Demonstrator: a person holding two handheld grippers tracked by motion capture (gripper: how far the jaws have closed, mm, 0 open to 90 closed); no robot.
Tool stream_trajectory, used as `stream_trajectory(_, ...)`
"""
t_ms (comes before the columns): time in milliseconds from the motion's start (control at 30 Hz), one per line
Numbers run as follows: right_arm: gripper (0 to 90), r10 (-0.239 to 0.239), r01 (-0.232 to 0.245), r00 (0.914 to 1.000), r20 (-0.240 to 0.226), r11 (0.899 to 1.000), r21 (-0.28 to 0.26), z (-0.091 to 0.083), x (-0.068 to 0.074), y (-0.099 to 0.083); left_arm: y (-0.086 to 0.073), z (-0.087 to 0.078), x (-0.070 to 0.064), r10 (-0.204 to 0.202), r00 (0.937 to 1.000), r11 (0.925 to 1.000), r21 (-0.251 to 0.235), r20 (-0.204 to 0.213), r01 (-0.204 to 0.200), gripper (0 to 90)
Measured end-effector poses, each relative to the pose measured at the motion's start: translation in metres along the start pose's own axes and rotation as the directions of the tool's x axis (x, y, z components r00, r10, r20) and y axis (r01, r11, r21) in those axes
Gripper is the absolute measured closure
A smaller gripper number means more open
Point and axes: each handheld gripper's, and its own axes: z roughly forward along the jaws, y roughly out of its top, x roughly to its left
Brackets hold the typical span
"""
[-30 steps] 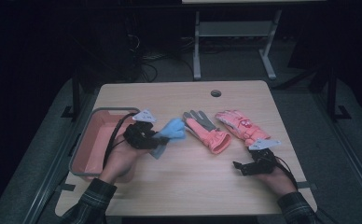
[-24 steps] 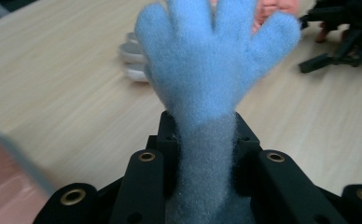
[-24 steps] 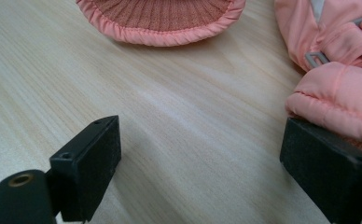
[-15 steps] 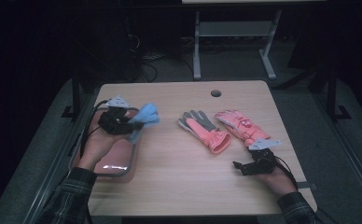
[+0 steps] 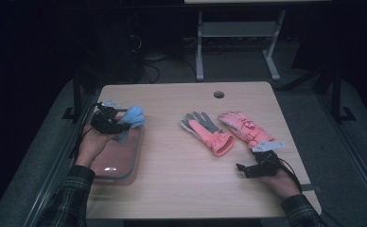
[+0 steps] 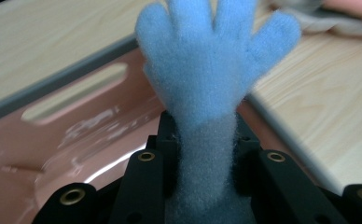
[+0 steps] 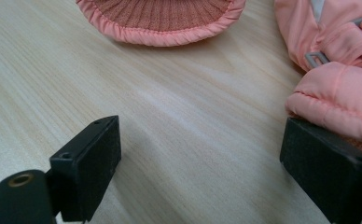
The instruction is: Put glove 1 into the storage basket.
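My left gripper (image 5: 117,126) is shut on the cuff of a small blue fleece glove (image 5: 132,119), held above the pink tray (image 5: 125,163) at the table's left edge. In the left gripper view the blue glove (image 6: 214,70) rises between the jaws, fingers spread, over the tray's inner corner (image 6: 76,126). My right gripper (image 5: 243,169) rests low on the table at the front right, open, nothing between its jaws. Two pink gloves lie ahead of it: one with grey fingers (image 5: 206,130) and a padded one (image 5: 245,126), whose cuff (image 7: 337,100) touches the right jaw.
The wooden table (image 5: 181,189) has a round cable hole (image 5: 218,94) near its far edge. A white metal frame (image 5: 233,33) stands on the floor behind the table. Dark cables lie on the floor at the back left.
My left gripper has carried the blue glove leftward from the table's middle to above the pink tray. The right gripper has stayed in place.
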Motion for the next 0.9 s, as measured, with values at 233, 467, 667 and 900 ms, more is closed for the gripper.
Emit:
stream_trajectory(233, 11.8, 0.0, 0.0, 1.0, 0.0, 1.0, 0.0, 0.0, 0.0, 0.0, -0.014, 0.018, 0.016, -0.05, 0.9985, 0.997, 0.058, -0.019, 0.051, 70.6)
stream_trajectory(467, 11.8, 0.0, 0.0, 1.0, 0.0, 1.0, 0.0, 0.0, 0.0, 0.0, -0.023, 0.035, 0.02, -0.066, 0.9976, 0.9909, 0.116, -0.019, 0.068, 69.3)
stream_trajectory(667, 11.8, 0.0, 0.0, 1.0, 0.0, 1.0, 0.0, 0.0, 0.0, 0.0, -0.03, 0.047, 0.021, -0.083, 0.9966, 0.9803, 0.18, 0.001, 0.081, 63.8)
stream_trajectory(900, 11.8, 0.0, 0.0, 1.0, 0.0, 1.0, 0.0, 0.0, 0.0, 0.0, -0.032, 0.052, 0.022, -0.091, 0.9959, 0.9755, 0.201, -0.003, 0.09, 36.9)
